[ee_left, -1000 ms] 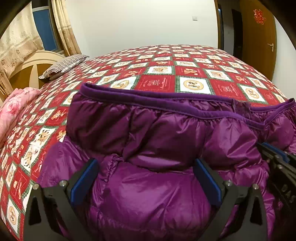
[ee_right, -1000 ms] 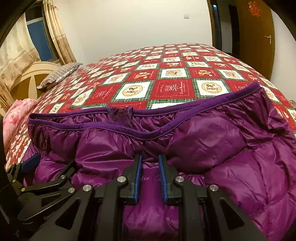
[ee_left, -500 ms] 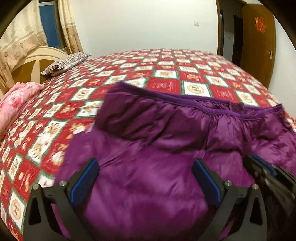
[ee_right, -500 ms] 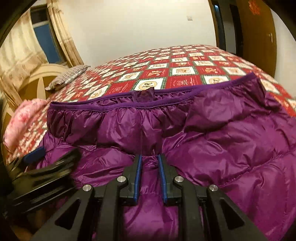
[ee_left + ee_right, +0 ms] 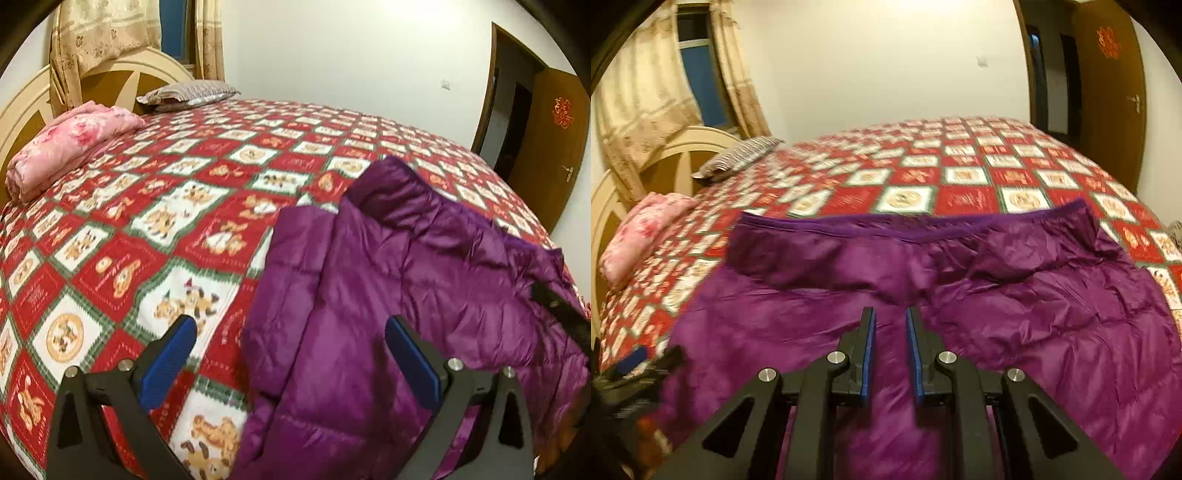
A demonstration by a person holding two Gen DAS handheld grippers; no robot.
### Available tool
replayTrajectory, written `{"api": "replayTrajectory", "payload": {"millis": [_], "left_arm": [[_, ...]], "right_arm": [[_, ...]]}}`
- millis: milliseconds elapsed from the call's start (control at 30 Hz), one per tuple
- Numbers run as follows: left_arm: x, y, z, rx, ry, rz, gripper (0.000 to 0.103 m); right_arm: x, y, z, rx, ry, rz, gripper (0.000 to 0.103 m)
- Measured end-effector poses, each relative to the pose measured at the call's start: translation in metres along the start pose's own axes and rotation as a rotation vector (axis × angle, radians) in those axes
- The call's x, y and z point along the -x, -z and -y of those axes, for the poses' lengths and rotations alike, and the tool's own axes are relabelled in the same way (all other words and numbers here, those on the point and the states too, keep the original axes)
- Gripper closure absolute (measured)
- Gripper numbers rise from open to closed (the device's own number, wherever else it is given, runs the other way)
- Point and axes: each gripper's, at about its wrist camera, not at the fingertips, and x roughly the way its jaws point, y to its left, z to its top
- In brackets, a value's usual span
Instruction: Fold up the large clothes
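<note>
- The purple puffer jacket [image 5: 960, 314] lies spread on the near part of the bed [image 5: 964, 166], its darker banded edge toward the far side.
- The left claw [image 5: 288, 354] stands wide apart over the jacket's left edge, with nothing pinched between its blue pads.
- The right claw [image 5: 889, 343] is nearly together above the jacket's middle; whether any cloth is caught in the narrow gap I cannot tell.
- A pink folded blanket [image 5: 70, 147] and a striped pillow [image 5: 188, 94] sit far left by the headboard [image 5: 665, 166].

Left hand-held gripper [image 5: 288, 354] agape, right [image 5: 889, 347] narrowed.
</note>
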Motion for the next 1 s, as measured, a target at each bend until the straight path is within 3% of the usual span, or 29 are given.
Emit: {"api": "replayTrajectory", "payload": {"millis": [100,233,333,600,667,733,767,800,833,1000], "left_arm": [[-0.004,0.009,0.002,0.009,0.017,-0.027,0.0],[-0.014,0.019,0.004,0.025,0.044,-0.067,0.0],[-0.024,0.023,0.0,0.09,0.091,-0.095,0.0],[-0.018,0.031,0.01,0.098,0.133,-0.04,0.002],[-0.013,0.033,0.013,0.1,0.136,-0.015,0.012],[-0.011,0.031,0.013,0.102,0.137,0.002,0.029],[-0.01,0.031,0.012,0.105,0.155,0.005,0.04],[-0.009,0.029,0.011,0.114,0.224,0.004,0.062],[-0.007,0.027,0.011,0.124,0.254,0.005,0.067],[0.003,0.02,0.025,0.095,0.265,0.019,0.076]], "right_arm": [[0.01,0.009,-0.011,-0.003,-0.019,-0.001,0.086],[-0.018,0.026,-0.007,0.0,0.02,-0.074,0.086],[-0.025,0.037,-0.006,0.019,0.033,-0.058,0.087],[-0.027,0.041,-0.007,0.024,0.048,-0.051,0.087],[-0.028,0.041,-0.006,0.021,0.045,-0.048,0.087],[-0.027,0.042,-0.005,0.014,0.039,-0.047,0.087],[-0.027,0.042,-0.004,0.01,0.035,-0.047,0.087],[-0.027,0.043,-0.003,0.008,0.032,-0.047,0.087],[-0.027,0.043,-0.003,0.007,0.031,-0.048,0.087],[-0.027,0.042,-0.001,0.001,0.025,-0.049,0.087]]}}
